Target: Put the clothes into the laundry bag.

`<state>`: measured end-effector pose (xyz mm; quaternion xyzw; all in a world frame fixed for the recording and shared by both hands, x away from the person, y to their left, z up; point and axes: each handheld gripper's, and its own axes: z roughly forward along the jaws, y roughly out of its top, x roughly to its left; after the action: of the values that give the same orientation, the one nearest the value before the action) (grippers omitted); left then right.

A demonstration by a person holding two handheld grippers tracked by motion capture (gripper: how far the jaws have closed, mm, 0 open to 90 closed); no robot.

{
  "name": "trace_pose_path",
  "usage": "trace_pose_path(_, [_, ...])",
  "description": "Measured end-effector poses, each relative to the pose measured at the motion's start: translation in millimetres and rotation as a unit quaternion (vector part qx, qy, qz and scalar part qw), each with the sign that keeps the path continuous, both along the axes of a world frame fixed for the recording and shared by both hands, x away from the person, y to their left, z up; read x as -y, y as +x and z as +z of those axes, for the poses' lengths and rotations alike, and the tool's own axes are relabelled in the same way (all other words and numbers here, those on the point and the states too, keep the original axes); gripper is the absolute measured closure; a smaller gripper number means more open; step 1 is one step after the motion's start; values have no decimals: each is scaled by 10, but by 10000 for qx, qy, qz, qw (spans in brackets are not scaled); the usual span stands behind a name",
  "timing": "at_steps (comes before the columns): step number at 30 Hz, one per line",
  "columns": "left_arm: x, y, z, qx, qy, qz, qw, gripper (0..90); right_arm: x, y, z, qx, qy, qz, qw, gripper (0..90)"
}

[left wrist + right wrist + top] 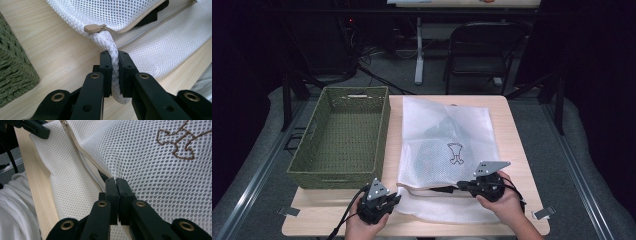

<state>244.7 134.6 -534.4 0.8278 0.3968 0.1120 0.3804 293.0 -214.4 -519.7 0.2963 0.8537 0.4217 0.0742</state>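
Both hands (368,226) low, pinching mesh bag (447,145)

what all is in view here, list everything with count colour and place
mesh bag: 1, white with a brown outline figure, flat on the table right of the basket, its near edge open along the zip
zip pull: 1, tan, at the bag's near left corner
basket: 1, green woven, on the table's left side
table: 1, light wood, centre
folding chair: 1, black, on the floor behind the table
left gripper: 1, black, near left, shut on a bunched corner of the mesh bag
right gripper: 1, black, near right, shut on the bag's upper layer by the zip
hands: 2, bottom edge, one holding each gripper
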Motion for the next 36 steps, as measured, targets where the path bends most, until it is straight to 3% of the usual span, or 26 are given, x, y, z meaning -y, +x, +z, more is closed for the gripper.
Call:
trace_pose_path(6, [-13,6,-15,-5,-16,22,10000,833,-22,12,-130,-139,-67,-35,9999,890])
trace_pose_path(10, [-18,9,-27,-27,2,15,10000,833,-62,23,-234,-226,-257,0,9994,890])
trace_pose_path(22, [-7,14,-56,-55,45,-4,10000,827,-84,81,-367,-354,-489,3,9982,889])
trace_pose_path(36, [1,12,-58,-50,40,-14,10000,830,-108,124,-437,-411,-581,-36,9975,888])
